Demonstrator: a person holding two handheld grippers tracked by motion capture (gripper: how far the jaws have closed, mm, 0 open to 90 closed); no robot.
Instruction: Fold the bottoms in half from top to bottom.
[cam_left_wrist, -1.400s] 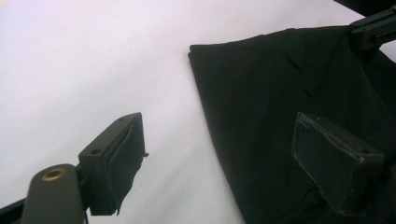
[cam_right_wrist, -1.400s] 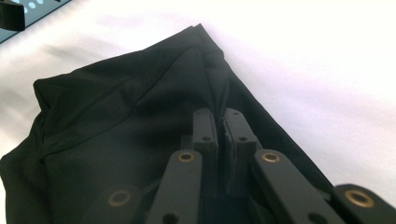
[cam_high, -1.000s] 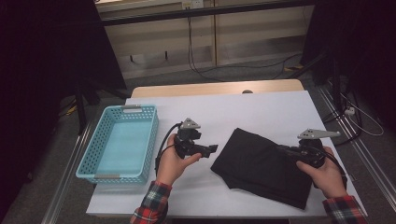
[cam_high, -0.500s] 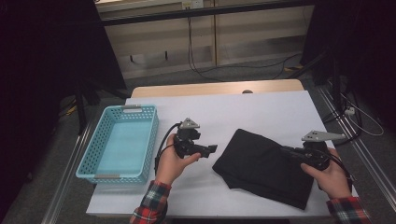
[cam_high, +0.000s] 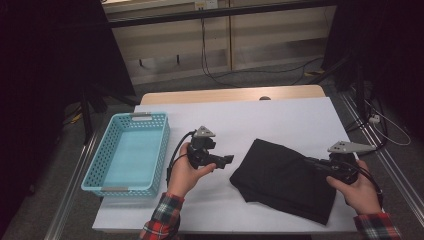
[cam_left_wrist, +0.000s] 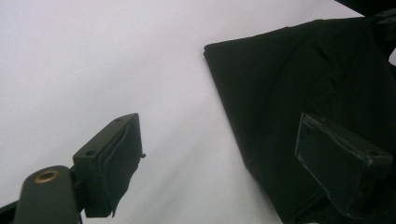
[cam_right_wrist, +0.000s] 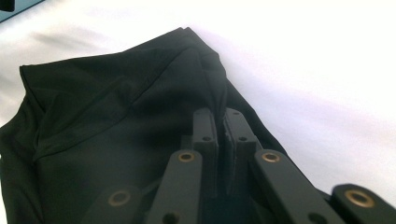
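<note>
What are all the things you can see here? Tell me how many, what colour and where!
Cloth: one, black, folded, on the table's right half, pinched at its right edge.
Basket: one, light blue, on the table's left side.
Table: one, white top.
Cables: a few, dark, on the floor behind the table.
Left gripper: one, black, jaws open, beside the cloth's left edge.
Right gripper: one, black, shut on the cloth.
Hands: two, red plaid sleeves, at the near edge.
</note>
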